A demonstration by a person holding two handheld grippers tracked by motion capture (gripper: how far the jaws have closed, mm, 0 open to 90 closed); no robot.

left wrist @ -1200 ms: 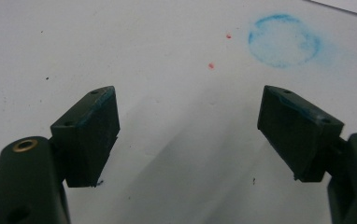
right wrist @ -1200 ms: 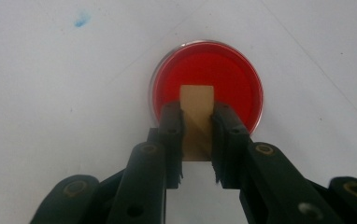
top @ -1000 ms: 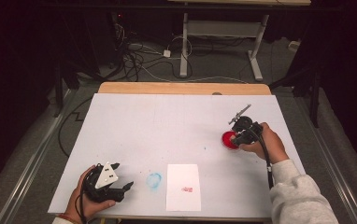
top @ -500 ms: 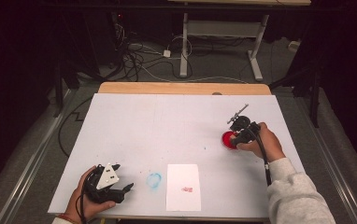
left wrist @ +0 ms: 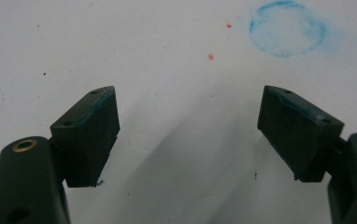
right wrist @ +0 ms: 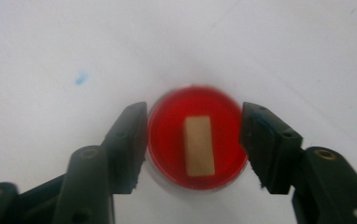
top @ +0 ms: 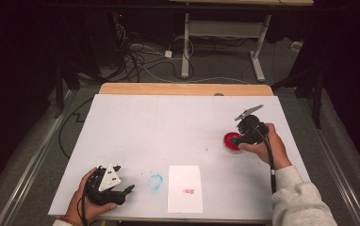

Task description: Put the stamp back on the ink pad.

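Note:
A round red ink dish (top: 232, 141) sits on the right side of the white table, with a small tan wooden block (right wrist: 199, 145) lying flat in its red pad (right wrist: 167, 135). My right gripper (top: 238, 138) points down over the dish. Its jaws have just been opening and now stand either side of the dish's rim (right wrist: 194, 111), clear of the block between them. My left gripper (top: 121, 193) rests near the table's front left corner. Its jaws are wide apart over bare table (left wrist: 188, 93) with nothing between them.
A white sheet of paper (top: 184, 188) with a small red mark (top: 188, 191) lies at the front middle. Left of it is a blue ring smudge (top: 155, 181) (left wrist: 286, 28). Cables and desk legs are on the floor beyond the table's wooden far edge (top: 183, 88).

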